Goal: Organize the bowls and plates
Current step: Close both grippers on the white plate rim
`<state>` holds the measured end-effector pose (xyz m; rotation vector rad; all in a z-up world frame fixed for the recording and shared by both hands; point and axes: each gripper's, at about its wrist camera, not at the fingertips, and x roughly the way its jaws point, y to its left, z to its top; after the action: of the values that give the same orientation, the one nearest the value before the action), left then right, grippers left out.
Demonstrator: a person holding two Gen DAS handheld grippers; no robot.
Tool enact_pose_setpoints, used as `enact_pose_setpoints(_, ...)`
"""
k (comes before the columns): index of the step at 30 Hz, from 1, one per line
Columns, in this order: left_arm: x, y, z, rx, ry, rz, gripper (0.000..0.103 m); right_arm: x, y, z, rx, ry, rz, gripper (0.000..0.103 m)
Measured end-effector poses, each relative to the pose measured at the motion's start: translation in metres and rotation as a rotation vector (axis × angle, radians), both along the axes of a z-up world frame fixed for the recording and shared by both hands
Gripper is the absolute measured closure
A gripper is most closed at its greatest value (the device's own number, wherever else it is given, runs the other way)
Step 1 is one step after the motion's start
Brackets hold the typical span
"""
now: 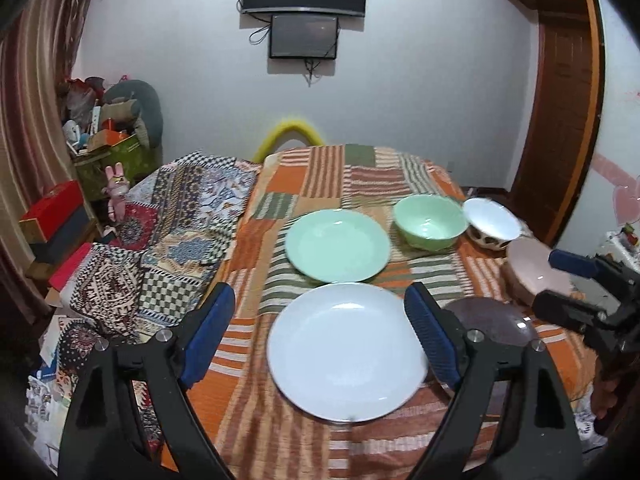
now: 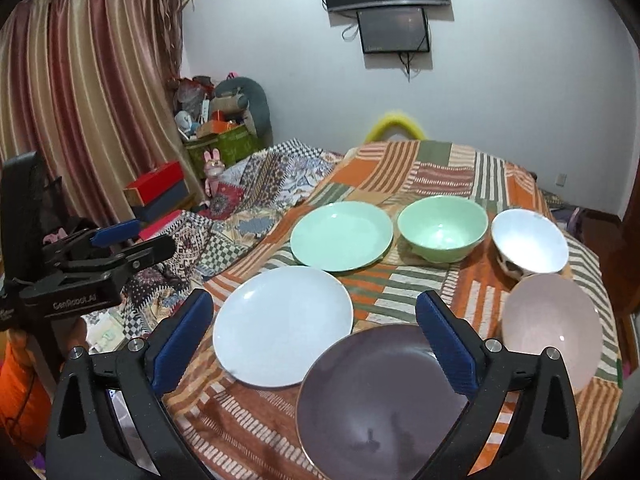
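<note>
Plates and bowls, six pieces, all on a round table [image 1: 248,420] under an orange/green striped patchwork cloth, none stacked

Left wrist view: table rim curves off near left, with a second patterned cloth [image 1: 176,216] draped beyond it; far rim ends before the white wall. Bare cloth lies behind the green pieces and on the near left. White plate [image 1: 346,350] is nearest, flat, glossy, centred between the jaws of the left gripper [image 1: 320,344], which stand wide apart with nothing clamped; the right blue pad overlaps the plate's right rim in the picture, contact can't be told. Green plate [image 1: 338,246] is just behind the white one, rims near. Green bowl [image 1: 430,222] sits right of it, upright. White bowl [image 1: 492,224] with a dark patterned outside is next right, tilted toward camera. Pink bowl [image 1: 532,276] is near the right rim, partly hidden by the other gripper. Dark plate [image 1: 488,320] is mostly hidden behind the right finger.

Right wrist view: right gripper [image 2: 316,340] has its jaws spread wide, holding nothing. Dark plate [image 2: 380,400], brownish-purple with a thin light rim, lies at the near edge between and below the fingers; the right pad overlaps its upper right rim in the picture. White plate [image 2: 280,326] is just left of it, rims close or touching, can't tell. Green plate [image 2: 340,236], green bowl [image 2: 442,228] and white bowl [image 2: 528,244] line up across the back. Pink bowl [image 2: 550,328] sits right of the right finger, tilted. Left gripper [image 2: 132,240] hangs off the table's left side, jaws apart
</note>
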<state>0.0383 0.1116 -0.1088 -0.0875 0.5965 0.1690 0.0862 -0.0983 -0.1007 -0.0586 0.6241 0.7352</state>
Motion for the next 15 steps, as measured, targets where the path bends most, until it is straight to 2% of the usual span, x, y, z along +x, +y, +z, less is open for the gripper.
enact_pose_setpoints(3, 0.006, 0.011, -0.012, -0.008, 0.035, 0.014, 0.013, 0.009, 0.009, -0.006, -0.028, 0.014, -0.012, 0.002)
enact_pose_setpoints(9, 0.024, 0.042, -0.047, -0.075, 0.103, 0.044, 0.013, 0.034, 0.029, -0.024, -0.077, 0.074, 0.007, 0.002)
enact_pose_setpoints(15, 0.040, 0.068, -0.084, -0.084, 0.174, 0.099, 0.013, 0.057, 0.046, -0.048, -0.144, 0.147, 0.041, 0.007)
